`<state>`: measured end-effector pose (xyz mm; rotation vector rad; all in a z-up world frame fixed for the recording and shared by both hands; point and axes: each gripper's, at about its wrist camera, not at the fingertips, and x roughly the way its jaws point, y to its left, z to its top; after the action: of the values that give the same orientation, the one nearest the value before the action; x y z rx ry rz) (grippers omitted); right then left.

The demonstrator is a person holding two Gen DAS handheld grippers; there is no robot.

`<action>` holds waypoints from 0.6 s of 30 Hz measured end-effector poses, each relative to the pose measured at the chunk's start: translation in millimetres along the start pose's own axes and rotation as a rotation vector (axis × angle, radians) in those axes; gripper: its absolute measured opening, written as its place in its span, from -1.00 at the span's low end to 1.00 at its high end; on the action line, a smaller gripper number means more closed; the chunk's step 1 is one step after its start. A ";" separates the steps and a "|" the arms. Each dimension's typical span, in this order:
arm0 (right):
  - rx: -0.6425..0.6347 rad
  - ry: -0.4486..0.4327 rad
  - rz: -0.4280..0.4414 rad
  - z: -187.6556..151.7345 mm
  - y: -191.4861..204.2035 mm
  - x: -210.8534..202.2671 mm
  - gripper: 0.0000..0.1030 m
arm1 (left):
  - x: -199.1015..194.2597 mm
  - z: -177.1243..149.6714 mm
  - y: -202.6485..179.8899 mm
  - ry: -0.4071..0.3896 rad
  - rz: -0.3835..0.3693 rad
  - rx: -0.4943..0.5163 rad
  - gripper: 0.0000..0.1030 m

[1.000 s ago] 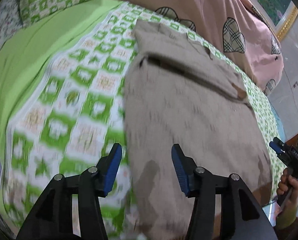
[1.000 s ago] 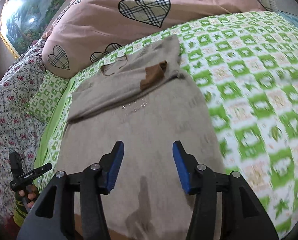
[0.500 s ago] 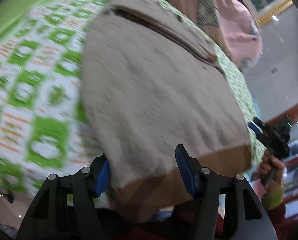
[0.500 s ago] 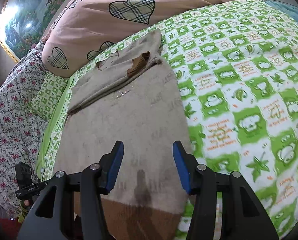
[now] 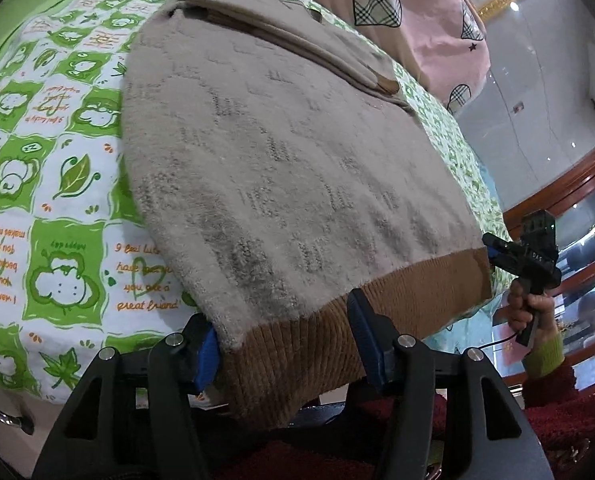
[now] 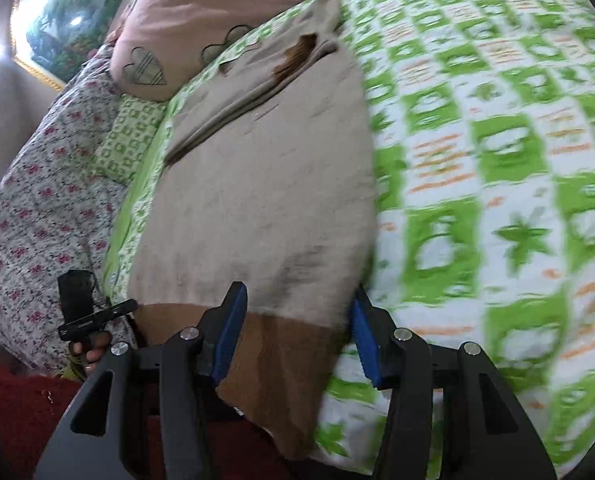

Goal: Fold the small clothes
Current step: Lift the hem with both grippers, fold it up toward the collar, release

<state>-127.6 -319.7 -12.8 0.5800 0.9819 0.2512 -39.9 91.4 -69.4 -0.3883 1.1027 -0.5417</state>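
Here we have the left gripper [image 5: 285,340] and right gripper [image 6: 297,330] both unclenched, each straddling a corner of the sweater's [image 5: 297,160] brown hem [image 5: 377,292].

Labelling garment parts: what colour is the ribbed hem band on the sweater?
Tan-brown ribbed hem band, darker than the beige sweater body; clearest in the left wrist view.

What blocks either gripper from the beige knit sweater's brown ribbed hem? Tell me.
Nothing visible. The left gripper and right gripper each straddle a corner of the beige knit sweater's brown ribbed hem, jaws open around it.
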 end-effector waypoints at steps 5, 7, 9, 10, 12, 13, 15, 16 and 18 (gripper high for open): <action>-0.036 0.021 -0.013 -2.9 9.4 10.4 -0.73 | -1.5 -0.5 -3.4 -0.002 0.028 0.038 -0.76; -0.030 0.017 -0.017 -6.8 4.3 3.8 -0.76 | -7.3 -3.7 -4.6 -0.009 0.038 0.062 -0.77; -0.026 0.013 -0.007 -7.4 -2.2 -3.1 -0.77 | -5.5 -4.5 -0.4 0.005 0.030 0.047 -0.74; -0.025 0.021 -0.001 -7.4 -4.4 -3.8 -0.77 | -1.4 -4.6 3.9 0.023 0.025 0.027 -0.70; -0.011 0.030 0.013 -7.8 -7.2 -2.5 -0.76 | 2.7 -3.3 12.2 0.033 -0.015 -0.013 -0.60; 0.010 0.031 0.029 -7.5 -10.2 -1.3 -0.71 | 3.6 -1.7 12.6 0.035 -0.030 -0.020 -0.56; 0.031 0.030 0.055 -8.2 -14.1 -0.5 -0.69 | 5.1 -0.9 11.2 0.041 -0.048 -0.013 -0.56; 0.030 0.031 0.066 -8.7 -15.4 0.6 -0.69 | 5.9 -1.4 9.3 0.041 -0.053 0.006 -0.56; 0.016 0.033 0.070 -9.5 -13.4 3.4 -0.70 | 6.5 -3.5 4.6 0.033 -0.044 0.050 -0.77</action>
<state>-134.5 -325.9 -26.8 0.6267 0.9968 0.3162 -39.9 91.2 -78.1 -0.3618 1.1119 -0.6151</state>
